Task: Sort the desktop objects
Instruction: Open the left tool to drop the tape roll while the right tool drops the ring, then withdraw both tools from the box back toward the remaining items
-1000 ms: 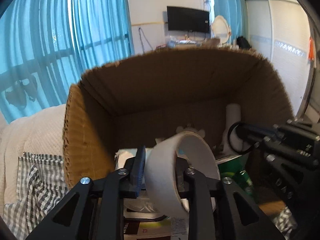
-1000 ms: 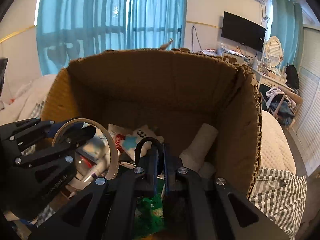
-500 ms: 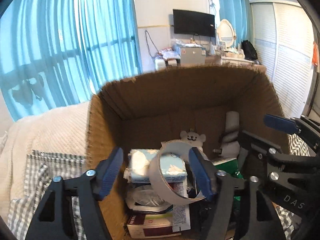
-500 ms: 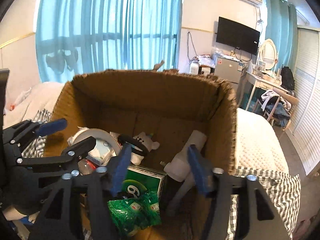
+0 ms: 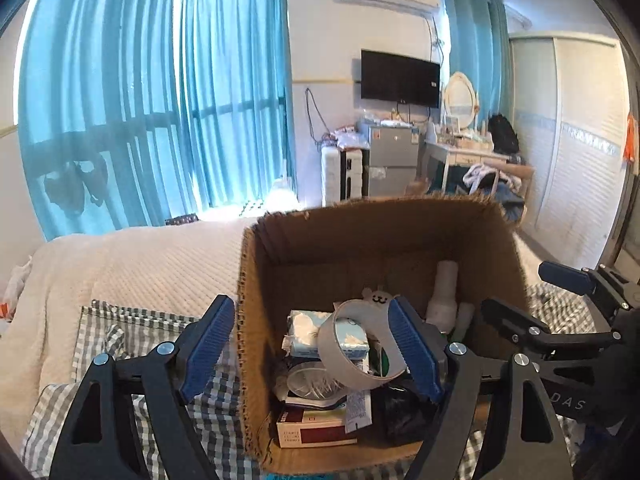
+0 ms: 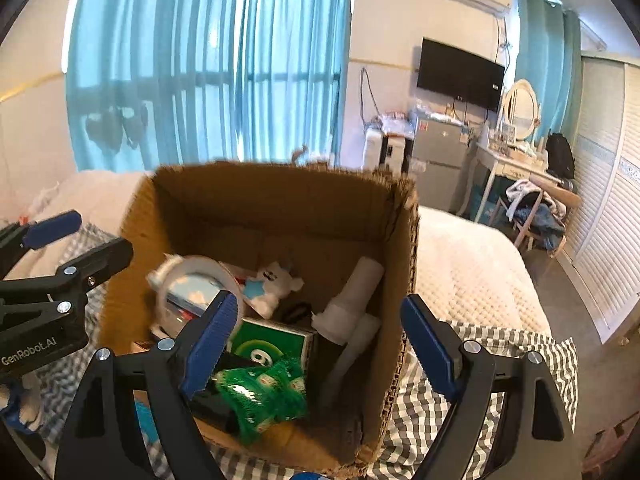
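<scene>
Both grippers opening, empty.

The cardboard box stands on the checked cloth over the bed, holding the tape roll at its left wall, the bottle against its right wall, the toy bear between them.

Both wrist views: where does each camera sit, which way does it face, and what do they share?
Left wrist: on the left gripper, looking down into the cardboard box; its own opening fingers show, and the right gripper at right.
Right wrist: on the right gripper, facing the same box; its opening fingers and the left gripper show.
Shared: box, tape roll, television.
</scene>
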